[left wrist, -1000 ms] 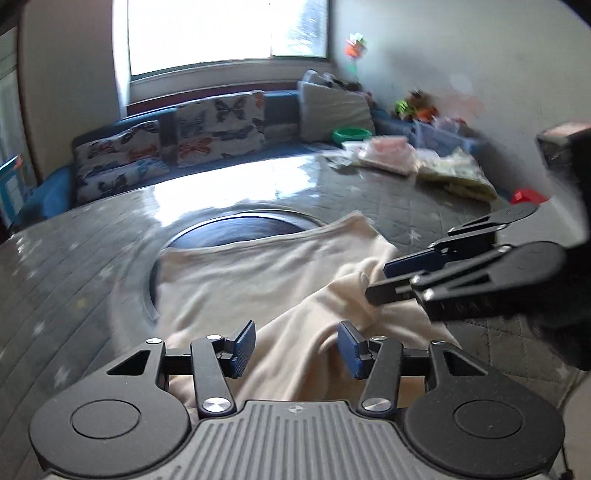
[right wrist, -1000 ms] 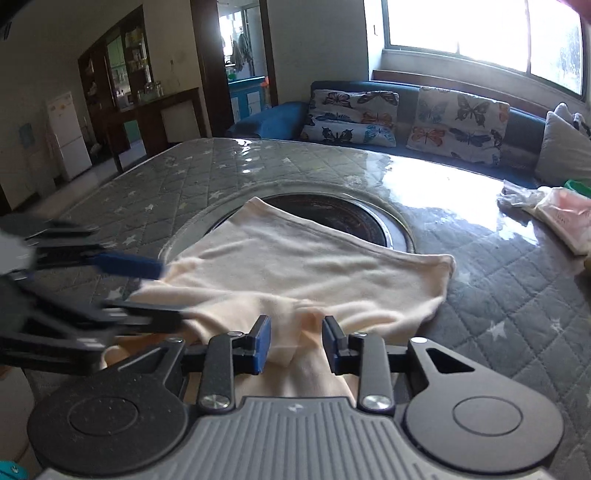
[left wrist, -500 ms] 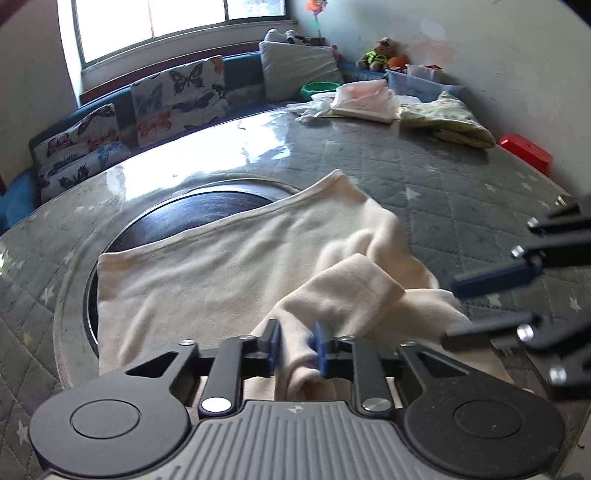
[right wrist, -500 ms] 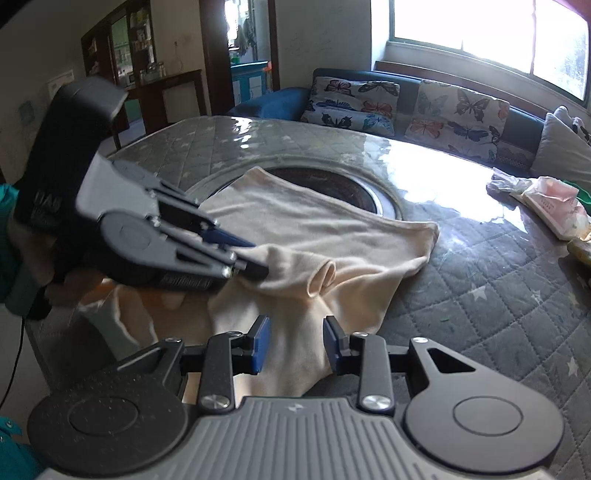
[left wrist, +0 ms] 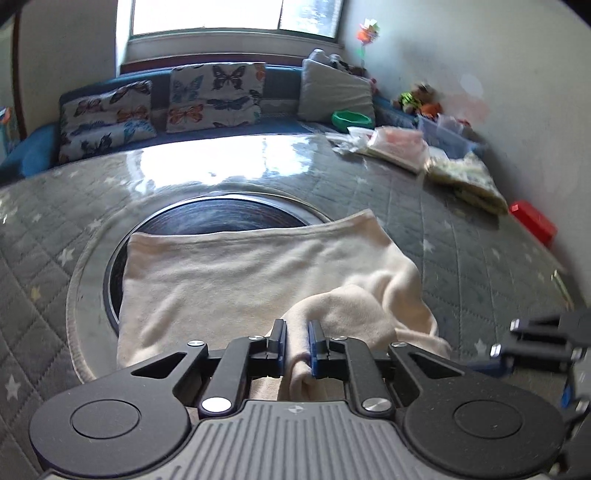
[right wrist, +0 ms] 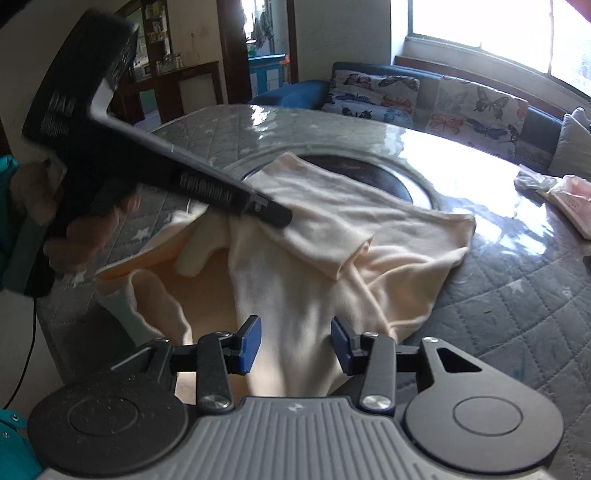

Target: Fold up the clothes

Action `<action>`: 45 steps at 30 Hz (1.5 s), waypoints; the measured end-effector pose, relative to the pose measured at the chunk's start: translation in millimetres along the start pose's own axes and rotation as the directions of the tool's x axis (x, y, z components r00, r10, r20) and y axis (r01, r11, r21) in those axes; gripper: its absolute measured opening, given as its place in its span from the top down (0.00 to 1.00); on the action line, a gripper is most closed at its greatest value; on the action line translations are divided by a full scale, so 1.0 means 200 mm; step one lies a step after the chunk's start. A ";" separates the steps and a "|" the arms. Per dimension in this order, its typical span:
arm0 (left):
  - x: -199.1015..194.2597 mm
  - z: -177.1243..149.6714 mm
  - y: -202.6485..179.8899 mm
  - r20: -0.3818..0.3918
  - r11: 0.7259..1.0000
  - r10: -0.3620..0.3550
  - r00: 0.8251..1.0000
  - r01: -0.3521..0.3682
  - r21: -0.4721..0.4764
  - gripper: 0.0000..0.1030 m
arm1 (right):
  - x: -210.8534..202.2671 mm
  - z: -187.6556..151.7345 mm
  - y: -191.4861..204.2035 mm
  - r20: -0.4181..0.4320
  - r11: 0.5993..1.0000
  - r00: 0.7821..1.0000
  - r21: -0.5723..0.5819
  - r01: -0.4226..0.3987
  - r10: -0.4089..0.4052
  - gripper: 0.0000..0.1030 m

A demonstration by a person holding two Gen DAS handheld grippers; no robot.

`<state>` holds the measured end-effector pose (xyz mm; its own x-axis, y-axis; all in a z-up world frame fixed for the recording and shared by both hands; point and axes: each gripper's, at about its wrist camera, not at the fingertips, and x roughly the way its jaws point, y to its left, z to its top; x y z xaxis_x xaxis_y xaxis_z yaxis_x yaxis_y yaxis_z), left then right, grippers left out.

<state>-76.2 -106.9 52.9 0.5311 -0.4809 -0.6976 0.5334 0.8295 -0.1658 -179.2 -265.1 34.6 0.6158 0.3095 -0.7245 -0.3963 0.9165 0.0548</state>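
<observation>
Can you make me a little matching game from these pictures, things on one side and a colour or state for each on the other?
Things:
1. left gripper
2. right gripper
3. bowl
4. box

States or colours:
A. green
B. open, with cloth lying between its fingers
C. red
D. shut on a fold of the cream garment

Pairs: 1-D, 2-B, 3-A, 4-C

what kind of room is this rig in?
Most likely a home living room. A blue sofa with butterfly cushions sits under a window, toys are piled in the corner, and the cream garment lies on a quilted table cover.
</observation>
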 end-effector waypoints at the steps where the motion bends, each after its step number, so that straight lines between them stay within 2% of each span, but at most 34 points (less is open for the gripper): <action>1: -0.01 0.00 0.01 0.004 1.000 -0.003 1.000 0.003 -0.014 0.87 | 0.01 -0.01 0.01 -0.009 1.000 1.000 -0.008 0.002 -0.002 0.59; 10: -0.09 -0.02 0.09 0.039 0.997 -0.019 0.999 0.022 -0.080 0.87 | 0.03 -0.02 0.01 -0.007 1.000 1.000 -0.011 0.000 0.000 0.59; 14: -0.09 -0.01 0.15 0.030 0.988 -0.033 0.999 0.037 -0.148 0.86 | 0.04 -0.03 0.00 -0.009 1.000 1.000 -0.007 -0.002 0.002 0.59; 19: -0.10 -0.03 0.13 0.028 0.996 0.010 1.000 -0.007 -0.092 0.86 | 0.03 -0.03 0.01 -0.006 1.000 1.000 -0.008 -0.003 0.003 0.59; 22: -0.13 -0.03 0.16 0.050 0.991 0.014 0.999 -0.008 -0.131 0.86 | 0.04 -0.03 0.01 -0.010 1.000 1.000 -0.011 -0.005 0.005 0.58; 24: -0.17 -0.02 0.23 0.083 0.985 0.040 0.996 -0.025 -0.171 0.87 | 0.04 -0.03 0.00 -0.014 1.000 1.000 -0.015 0.001 -0.001 0.58; 27: -0.21 -0.01 0.30 0.078 0.980 0.082 0.994 -0.066 -0.189 0.87 | 0.04 -0.04 0.00 -0.006 1.000 1.000 -0.012 -0.005 0.005 0.58; 28: -0.21 -0.02 0.29 0.073 0.982 0.084 0.994 -0.070 -0.173 0.87 | 0.04 -0.04 0.00 -0.005 1.000 1.000 -0.012 -0.006 0.006 0.57; 31: -0.22 -0.02 0.22 0.064 0.993 0.009 0.998 -0.001 -0.121 0.86 | 0.05 -0.04 0.00 0.000 1.000 1.000 -0.011 -0.010 0.010 0.53; 33: -0.21 -0.03 0.09 0.071 1.000 -0.026 0.997 0.027 -0.008 0.83 | 0.05 -0.04 0.01 0.005 1.000 1.000 -0.015 -0.006 0.007 0.51; 34: -0.20 -0.03 0.02 0.070 0.997 -0.041 0.997 0.036 0.066 0.77 | 0.05 -0.04 0.02 0.006 1.000 1.000 -0.018 -0.005 0.005 0.51; 35: -0.18 -0.04 -0.05 0.066 0.990 -0.051 0.996 0.042 0.136 0.70 | 0.05 -0.04 0.02 0.007 1.000 1.000 -0.015 -0.004 0.004 0.51; 36: -0.16 -0.05 -0.11 0.060 0.979 -0.055 0.997 0.042 0.199 0.68 | 0.05 -0.04 0.02 0.007 1.000 1.000 -0.012 -0.003 0.004 0.51; 39: -0.08 -0.07 -0.26 0.027 0.942 -0.064 0.998 0.051 0.332 0.68 | 0.04 -0.05 0.01 0.006 1.000 1.000 -0.011 -0.006 0.006 0.51; 41: -0.01 -0.08 -0.30 -0.001 0.928 -0.059 0.998 0.055 0.370 0.68 | 0.03 -0.05 0.01 0.006 1.000 1.000 -0.011 -0.007 0.007 0.51; 45: 0.09 -0.09 -0.31 -0.057 0.917 -0.061 0.996 0.079 0.391 0.68 | 0.03 -0.06 0.00 0.014 1.000 1.000 -0.003 -0.013 0.013 0.51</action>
<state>-111.2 -161.4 39.3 0.4590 -0.5140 -0.7247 0.7885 0.6116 0.0657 -183.1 -265.8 22.1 0.6199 0.3251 -0.7141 -0.4064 0.9116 0.0622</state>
